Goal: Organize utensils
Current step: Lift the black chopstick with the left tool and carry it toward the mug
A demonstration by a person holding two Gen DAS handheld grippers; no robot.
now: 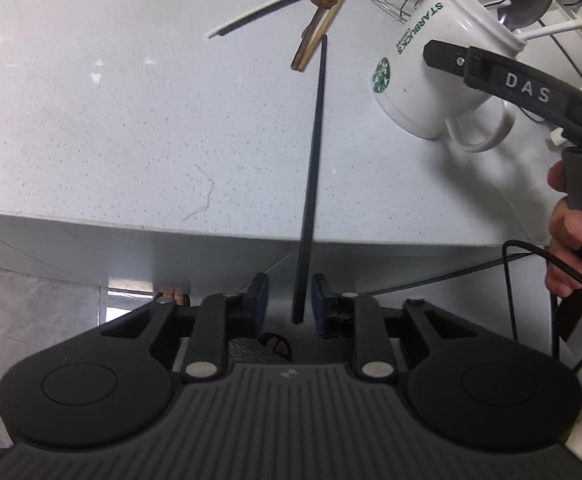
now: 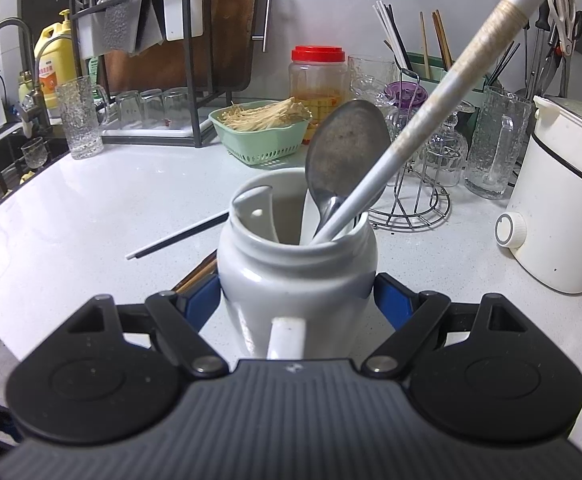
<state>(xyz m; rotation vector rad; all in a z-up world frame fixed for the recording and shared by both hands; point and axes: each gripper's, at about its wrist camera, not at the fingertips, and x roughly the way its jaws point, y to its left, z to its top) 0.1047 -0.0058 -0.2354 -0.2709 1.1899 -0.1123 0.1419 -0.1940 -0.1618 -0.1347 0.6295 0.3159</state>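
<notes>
While the right tool pinches the mug, the black chopstick stands untouched between the spread left tool.

The mug stands on the countertop, a spoon and chopstick in it; behind it a wire rack; right, a cooker; left, loose chopsticks.
</notes>
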